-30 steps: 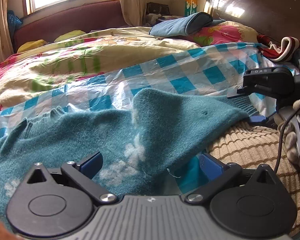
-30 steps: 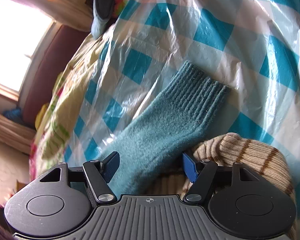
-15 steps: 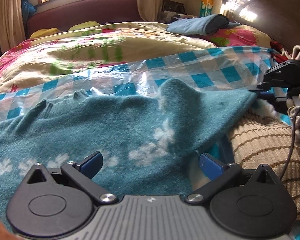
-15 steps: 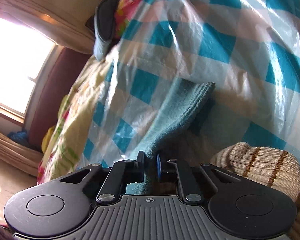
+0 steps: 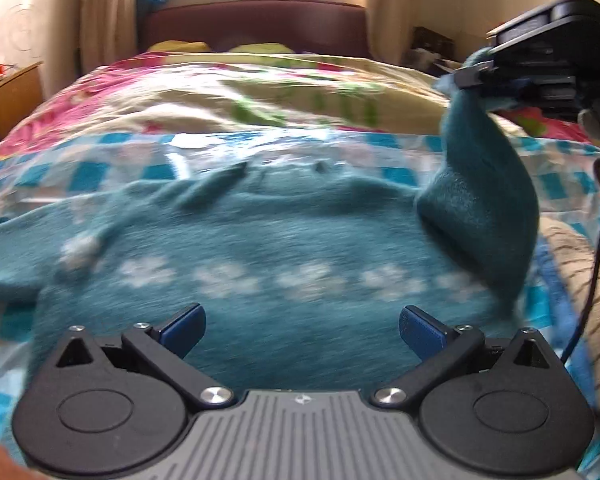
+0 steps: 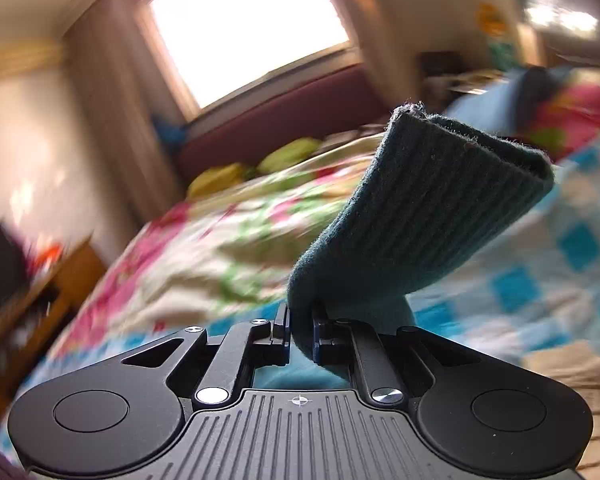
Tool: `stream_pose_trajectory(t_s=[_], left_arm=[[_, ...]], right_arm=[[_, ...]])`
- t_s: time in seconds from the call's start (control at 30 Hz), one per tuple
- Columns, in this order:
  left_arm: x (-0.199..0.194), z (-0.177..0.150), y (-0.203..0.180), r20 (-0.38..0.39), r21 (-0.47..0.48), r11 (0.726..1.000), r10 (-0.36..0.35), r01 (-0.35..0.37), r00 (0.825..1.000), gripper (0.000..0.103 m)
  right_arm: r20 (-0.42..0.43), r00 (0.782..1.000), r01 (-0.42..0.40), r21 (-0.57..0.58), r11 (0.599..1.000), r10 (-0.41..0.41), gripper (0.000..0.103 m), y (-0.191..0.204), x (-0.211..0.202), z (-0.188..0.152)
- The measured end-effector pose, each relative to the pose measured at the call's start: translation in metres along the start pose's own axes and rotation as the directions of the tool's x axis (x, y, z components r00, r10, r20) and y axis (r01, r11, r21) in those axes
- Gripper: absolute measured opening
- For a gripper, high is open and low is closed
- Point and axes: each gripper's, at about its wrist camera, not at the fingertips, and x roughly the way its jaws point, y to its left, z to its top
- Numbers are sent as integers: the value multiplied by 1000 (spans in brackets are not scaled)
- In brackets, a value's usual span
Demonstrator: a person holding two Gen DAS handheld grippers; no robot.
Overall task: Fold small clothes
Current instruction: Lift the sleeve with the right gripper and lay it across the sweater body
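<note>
A small teal sweater (image 5: 268,248) with white flower marks lies flat, front up, on a blue-and-white checked plastic sheet (image 5: 100,168). My left gripper (image 5: 300,326) is open and empty just above the sweater's lower body. My right gripper (image 6: 300,334) is shut on the sweater's right sleeve (image 6: 432,196) near its ribbed cuff and holds it lifted off the sheet. In the left wrist view the right gripper (image 5: 476,76) shows at the upper right with the sleeve (image 5: 480,184) hanging down from it.
A beige brown-striped garment (image 5: 592,308) lies at the right of the sweater. A floral quilt (image 5: 220,96) covers the bed beyond the sheet. A wooden bedside table (image 5: 8,92) stands at the left. A dark red footboard (image 5: 252,24) sits under the window.
My right gripper, shut on the sleeve, has lifted it up and swung it leftward. The left gripper view has shifted left over the sweater's body; it stays open.
</note>
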Motion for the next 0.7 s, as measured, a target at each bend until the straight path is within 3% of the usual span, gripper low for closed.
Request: stream_pose_trajectory(t_s=[0.1, 0.23, 0.43, 0.7], left_arm=[[1, -15, 32, 0, -26, 997, 66, -66, 998, 103], [6, -28, 70, -12, -107, 990, 94, -94, 996, 103], [15, -28, 103, -31, -227, 973, 38, -44, 999, 103], [5, -27, 112, 12, -225, 973, 62, -58, 998, 103]], right_arm=[[-153, 987, -76, -141, 987, 54, 14, 58, 44, -43], [-321, 945, -142, -242, 960, 59, 15, 102, 73, -99], [-362, 932, -143, -292, 946, 30, 18, 121, 61, -119], [-377, 926, -151, -375, 915, -2, 26, 138, 84, -121]])
